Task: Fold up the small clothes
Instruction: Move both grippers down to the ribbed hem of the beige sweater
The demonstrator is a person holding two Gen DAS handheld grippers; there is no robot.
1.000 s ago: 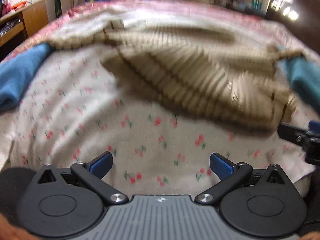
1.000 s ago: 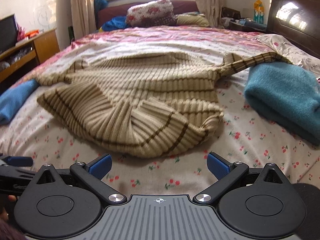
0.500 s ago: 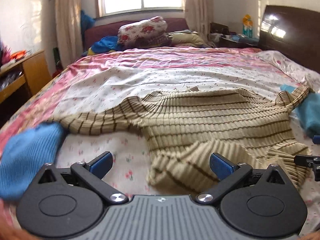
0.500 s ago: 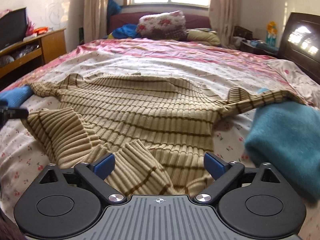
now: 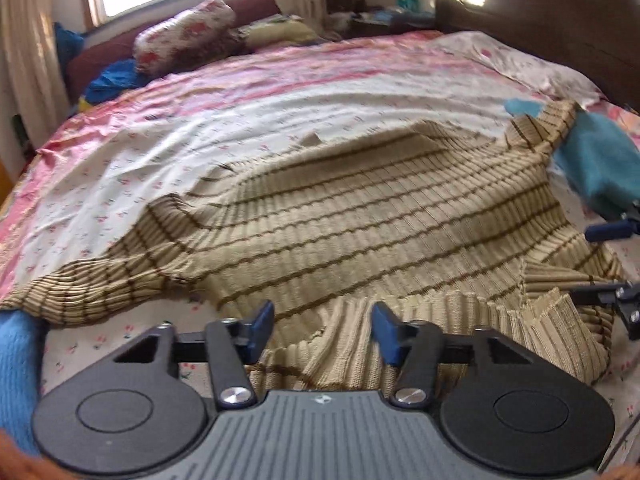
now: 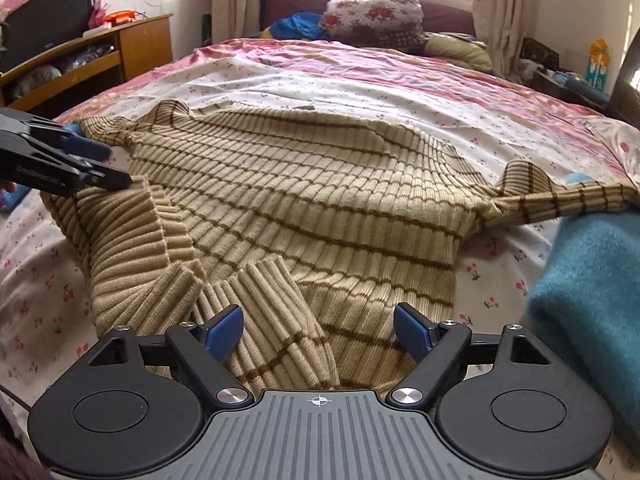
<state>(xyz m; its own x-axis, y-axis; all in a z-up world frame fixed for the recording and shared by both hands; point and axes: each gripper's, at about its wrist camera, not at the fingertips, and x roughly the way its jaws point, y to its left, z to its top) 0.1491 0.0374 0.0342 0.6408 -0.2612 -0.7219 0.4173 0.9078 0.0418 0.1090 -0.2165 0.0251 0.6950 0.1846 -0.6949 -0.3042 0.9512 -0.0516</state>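
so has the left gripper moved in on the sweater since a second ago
Yes. The left gripper has advanced from bare floral sheet onto the striped sweater hem; jaws closing around it.

Left gripper (image 5: pixel 323 330): pitched downward, jaws closing, blue pads about half apart; ribbed fabric is seen between the fingertips, with no pad contact confirmed. Right gripper (image 6: pixel 319 330): pitched downward likewise, jaws closing but set wider; fabric lies between its pads, which are not seen pressing on it.
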